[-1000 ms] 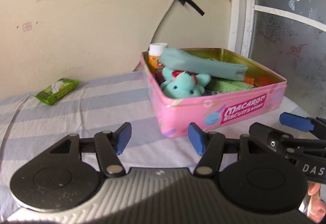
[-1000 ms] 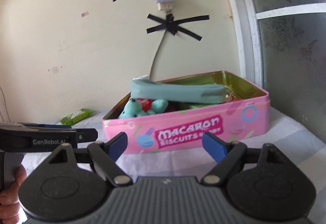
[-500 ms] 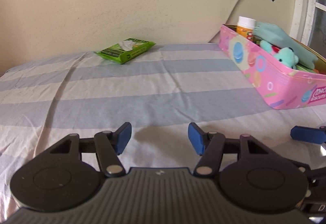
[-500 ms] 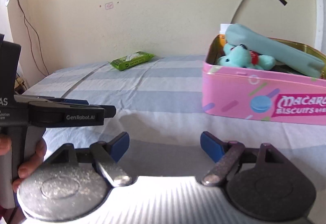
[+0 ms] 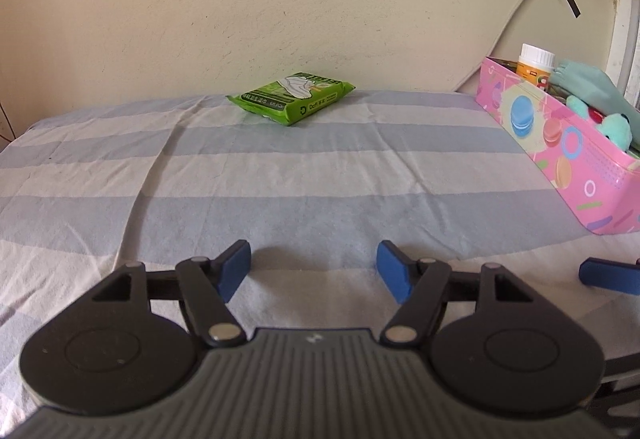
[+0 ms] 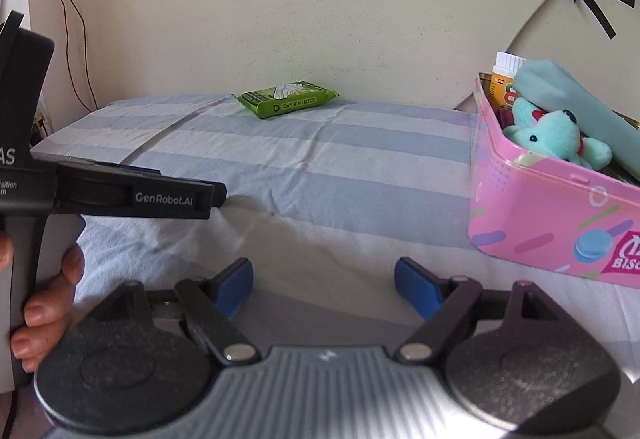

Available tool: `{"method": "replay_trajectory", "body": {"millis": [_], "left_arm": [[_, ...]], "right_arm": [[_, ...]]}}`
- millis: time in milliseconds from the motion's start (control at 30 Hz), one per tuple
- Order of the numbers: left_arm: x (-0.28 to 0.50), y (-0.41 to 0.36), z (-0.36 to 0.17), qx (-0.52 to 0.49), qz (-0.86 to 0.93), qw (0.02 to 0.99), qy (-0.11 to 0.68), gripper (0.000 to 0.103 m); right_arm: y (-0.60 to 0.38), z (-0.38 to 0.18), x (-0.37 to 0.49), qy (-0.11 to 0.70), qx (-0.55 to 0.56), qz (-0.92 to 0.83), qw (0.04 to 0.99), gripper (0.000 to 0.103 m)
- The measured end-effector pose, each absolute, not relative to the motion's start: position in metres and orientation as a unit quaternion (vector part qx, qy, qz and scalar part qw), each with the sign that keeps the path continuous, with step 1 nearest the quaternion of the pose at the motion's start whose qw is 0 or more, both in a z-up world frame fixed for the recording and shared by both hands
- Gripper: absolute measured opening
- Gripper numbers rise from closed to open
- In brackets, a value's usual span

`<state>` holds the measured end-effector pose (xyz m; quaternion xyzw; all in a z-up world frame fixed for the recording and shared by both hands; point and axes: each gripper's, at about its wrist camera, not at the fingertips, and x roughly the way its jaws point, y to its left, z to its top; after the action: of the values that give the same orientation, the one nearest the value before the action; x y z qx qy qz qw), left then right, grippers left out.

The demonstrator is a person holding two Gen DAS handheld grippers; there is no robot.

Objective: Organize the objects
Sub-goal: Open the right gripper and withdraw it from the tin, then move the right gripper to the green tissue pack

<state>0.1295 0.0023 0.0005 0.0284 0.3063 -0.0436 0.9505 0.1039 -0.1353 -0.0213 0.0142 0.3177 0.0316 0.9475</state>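
Left wrist view: pink tin (image 5: 568, 155) at the bed's right edge already holds toys; green wipes pack (image 5: 292, 97) lies loose by the far edge. Left gripper (image 5: 314, 266) and right gripper (image 6: 323, 284) both gape, empty.

Spread left claw (image 5: 314, 271) facing green wipes pack (image 5: 291, 97) beside pink tin (image 5: 568, 155)

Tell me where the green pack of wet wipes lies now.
The green pack of wet wipes lies alone on the striped sheet at its far edge near the wall, left of the pink biscuit tin in both views and apart from it.
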Motion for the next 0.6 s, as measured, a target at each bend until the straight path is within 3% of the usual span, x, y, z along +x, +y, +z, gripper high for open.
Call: {"method": "replay_trajectory", "body": {"millis": [600], "left_arm": [[0.1289,0.0067,0.0011,0.012,-0.061,0.949,0.309,0.073]], "right_arm": [[-0.1372,-0.0174,0.0972,0.287,0.019,0.008,0.958,0.082]]}}
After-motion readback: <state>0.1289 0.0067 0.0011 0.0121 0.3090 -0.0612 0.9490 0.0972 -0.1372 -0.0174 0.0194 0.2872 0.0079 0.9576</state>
